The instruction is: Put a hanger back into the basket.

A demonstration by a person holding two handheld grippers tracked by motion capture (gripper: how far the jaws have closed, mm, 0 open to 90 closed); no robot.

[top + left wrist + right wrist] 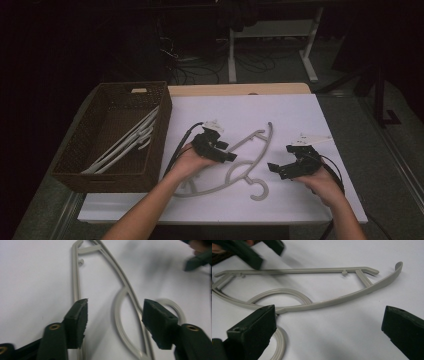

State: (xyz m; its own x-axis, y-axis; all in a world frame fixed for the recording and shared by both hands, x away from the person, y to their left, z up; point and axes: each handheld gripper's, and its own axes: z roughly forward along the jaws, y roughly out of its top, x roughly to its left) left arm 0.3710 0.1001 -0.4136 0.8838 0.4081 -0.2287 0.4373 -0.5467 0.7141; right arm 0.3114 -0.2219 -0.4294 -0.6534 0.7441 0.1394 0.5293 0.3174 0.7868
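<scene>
Grey plastic hanger [240,160] lies on the white table [310,200], partly hidden under the left hand [187,162].
Left gripper [227,152] and right gripper [275,169] hover low over it, jaws spread, empty.

Two bare forearms carry no sleeves, watch or gloves. The left gripper [216,145] has a black, blocky body with a pale grey three-cornered plate on top, on the side toward the wicker basket [113,172], and a black cable trails from it toward that basket. The right gripper [295,165], on the side away from the basket, has the same build: black housing, a light plate on top and a black cable looping behind it. Seen close in the gripper views, each jaw is a dark arm with a brass-coloured rivet, ending in a thick rectangular pad [79,320] — matt, dark green-black, with small holes in its upper edge.
</scene>
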